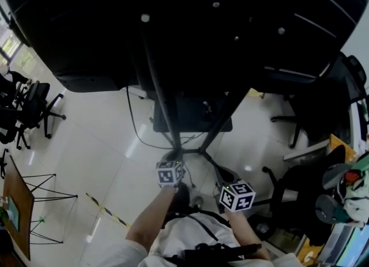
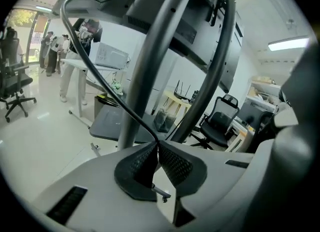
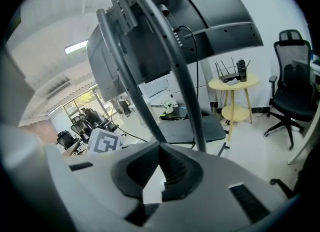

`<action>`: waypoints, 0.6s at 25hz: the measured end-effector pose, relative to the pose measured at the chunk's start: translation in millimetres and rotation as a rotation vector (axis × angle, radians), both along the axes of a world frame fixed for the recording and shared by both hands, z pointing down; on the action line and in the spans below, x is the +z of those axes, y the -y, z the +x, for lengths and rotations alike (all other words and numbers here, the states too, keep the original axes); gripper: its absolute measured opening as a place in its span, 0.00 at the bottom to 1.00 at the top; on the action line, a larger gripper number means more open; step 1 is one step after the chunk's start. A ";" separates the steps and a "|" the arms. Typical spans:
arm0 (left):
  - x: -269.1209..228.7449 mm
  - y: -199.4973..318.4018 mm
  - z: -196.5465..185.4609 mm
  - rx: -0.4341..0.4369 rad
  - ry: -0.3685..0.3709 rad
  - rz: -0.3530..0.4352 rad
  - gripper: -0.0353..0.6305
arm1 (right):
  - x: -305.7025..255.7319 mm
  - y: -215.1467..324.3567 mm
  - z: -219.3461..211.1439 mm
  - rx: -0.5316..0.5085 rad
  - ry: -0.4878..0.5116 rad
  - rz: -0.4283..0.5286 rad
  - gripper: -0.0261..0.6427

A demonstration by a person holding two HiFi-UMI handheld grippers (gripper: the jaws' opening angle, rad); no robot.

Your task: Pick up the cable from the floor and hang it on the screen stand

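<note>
**Left gripper**. The jaws are clamped on the cable, which is pinched right at the pad tips. From there the cable runs up and to the left across the left gripper view and arcs over near the top left of the frame. A tip grip of this kind leaves a long free run ahead of the jaws. That run is judged to be the part meant for draping over the stand.

**Cable location.** The held section is off the floor and in front of the posts of the screen stand. It does not yet rest on any part of the stand. In the head view a thin dark lead curves over the tiles to the left of the stand base. Whether it is the same cable cannot be told.

**Right gripper**. The jaws are together with nothing between them. In the head view this gripper sits lower right of centre, just beside the left one, and it faces the same posts. This position suggests it is on standby to guide or steady the cable.

**Stand.** The posts rise to the screen, which fills the upper frame. Both grippers angle toward the posts, so the hanging step is judged to come next.
</note>
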State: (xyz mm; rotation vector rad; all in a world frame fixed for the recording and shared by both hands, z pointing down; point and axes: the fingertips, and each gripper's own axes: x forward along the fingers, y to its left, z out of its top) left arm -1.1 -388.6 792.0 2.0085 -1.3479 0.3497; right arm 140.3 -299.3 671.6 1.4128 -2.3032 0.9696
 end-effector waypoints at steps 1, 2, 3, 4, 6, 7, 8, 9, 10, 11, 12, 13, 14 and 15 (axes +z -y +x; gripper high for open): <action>-10.1 -6.2 1.6 0.003 -0.008 0.017 0.07 | -1.5 -4.1 -1.0 -0.009 0.004 0.003 0.06; -20.0 -12.4 2.8 0.006 -0.013 0.031 0.07 | -2.8 -8.3 -2.1 -0.018 0.008 0.007 0.06; -29.4 -18.6 3.9 0.009 -0.016 0.044 0.07 | -3.7 -12.7 -3.2 -0.027 0.012 0.009 0.06; -38.5 -24.9 5.4 0.012 -0.018 0.056 0.07 | -4.3 -17.2 -3.8 -0.036 0.016 0.012 0.06; -56.5 -36.7 9.8 0.021 -0.024 0.079 0.07 | -4.8 -25.7 -3.6 -0.048 0.025 0.016 0.06; -66.0 -42.1 12.4 0.026 -0.029 0.091 0.07 | -5.2 -29.5 -3.1 -0.053 0.030 0.017 0.06; -75.9 -47.4 14.8 0.030 -0.034 0.103 0.07 | -6.0 -33.1 -2.7 -0.057 0.036 0.018 0.06; -86.0 -52.8 16.8 0.035 -0.041 0.115 0.07 | -7.0 -36.7 -2.7 -0.060 0.041 0.020 0.06; -96.3 -58.1 18.7 0.041 -0.046 0.128 0.07 | -8.3 -40.2 -2.9 -0.062 0.046 0.022 0.06; -106.8 -63.4 20.4 0.047 -0.051 0.141 0.07 | -10.0 -43.4 -3.3 -0.066 0.050 0.025 0.06; -117.3 -68.5 22.2 0.052 -0.055 0.155 0.07 | -12.0 -46.5 -3.8 -0.069 0.052 0.029 0.06; -127.5 -73.4 24.1 0.058 -0.060 0.168 0.07 | -14.2 -49.4 -4.3 -0.073 0.055 0.032 0.06; -137.3 -78.1 26.1 0.062 -0.067 0.180 0.07 | -16.4 -52.1 -4.8 -0.077 0.057 0.035 0.06; -146.8 -82.8 28.1 0.067 -0.074 0.192 0.07 | -18.2 -54.9 -5.4 -0.081 0.061 0.038 0.06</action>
